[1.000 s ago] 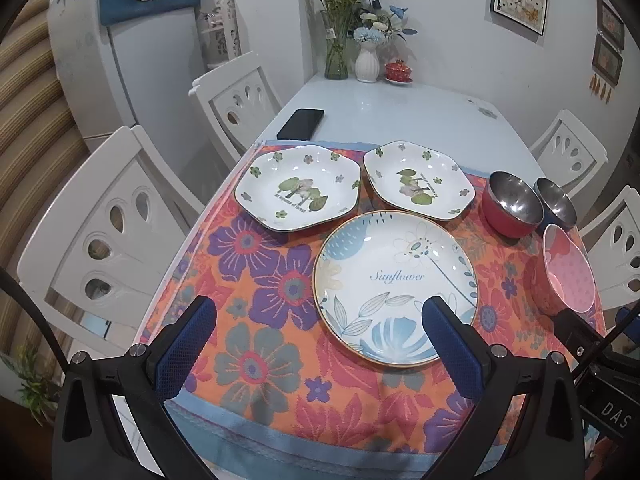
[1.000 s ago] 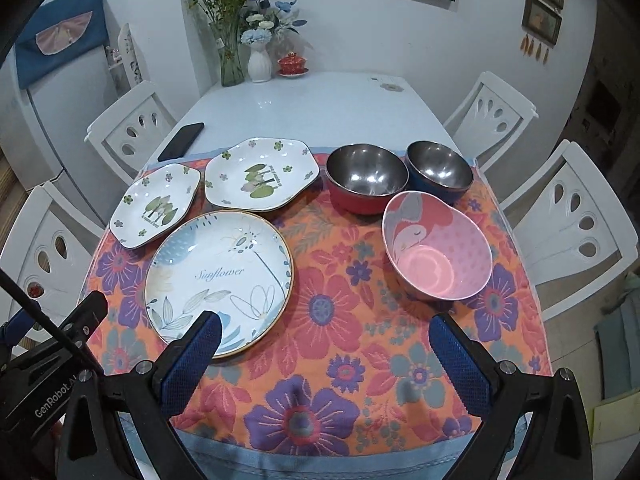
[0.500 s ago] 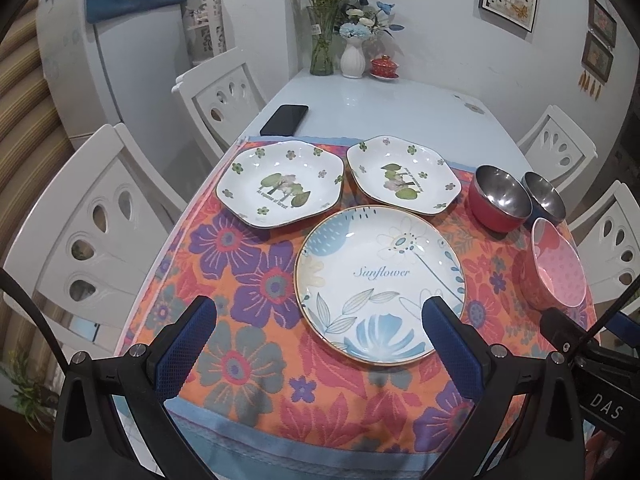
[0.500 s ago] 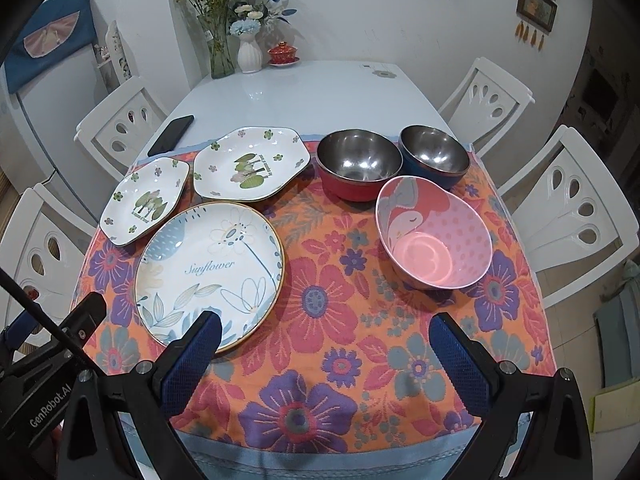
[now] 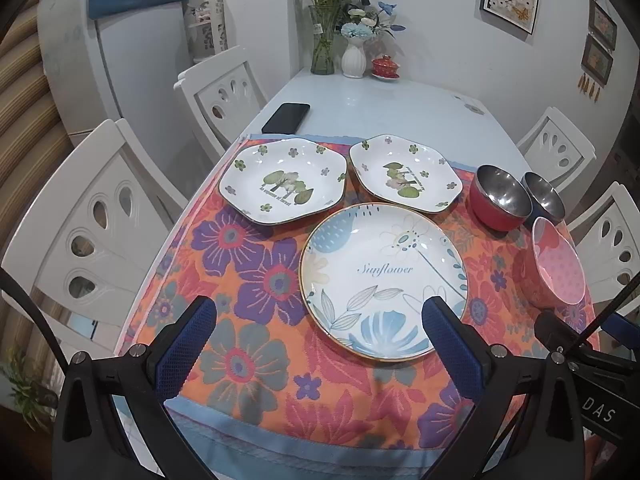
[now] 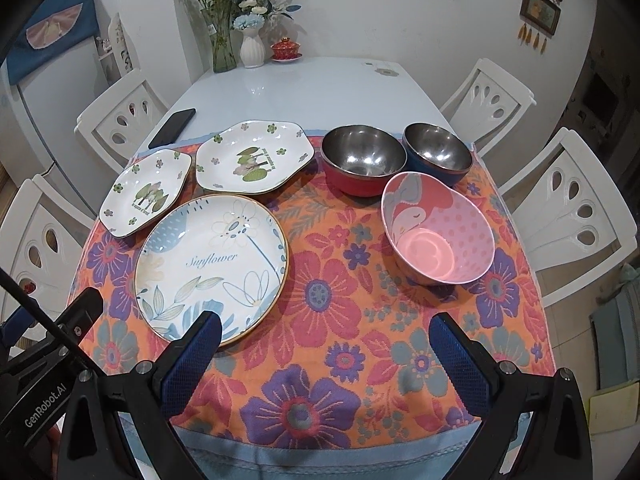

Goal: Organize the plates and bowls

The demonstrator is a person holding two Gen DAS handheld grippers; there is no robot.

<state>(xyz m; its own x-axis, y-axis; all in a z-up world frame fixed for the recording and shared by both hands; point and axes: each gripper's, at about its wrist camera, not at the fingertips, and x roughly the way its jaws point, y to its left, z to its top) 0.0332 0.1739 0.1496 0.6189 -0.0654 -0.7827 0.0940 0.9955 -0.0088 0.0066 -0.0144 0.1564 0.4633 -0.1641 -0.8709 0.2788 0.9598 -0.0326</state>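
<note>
— Both views sliding nearer to the floral cloth [image 6: 320, 360] since a second ago; dishes sitting lower in frame?

— Yes, nothing stacked yet. Sunflower plate [image 5: 384, 280] lying past left gripper [image 5: 319, 330], toward its right finger. Pink bowl [image 6: 438, 230] sitting far of right gripper [image 6: 325, 346] — jaws spread wide, gripping nothing.

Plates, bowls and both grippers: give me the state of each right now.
Sunflower plate: flat, empty.
Left tree plate: flat, empty, unstacked.
Right leaf plate: flat, empty, unstacked.
Red steel bowl: upright, empty.
Blue steel bowl: upright, empty.
Pink bowl: upright, empty.
Left gripper: open, holding nothing.
Right gripper: open, holding nothing.
</note>
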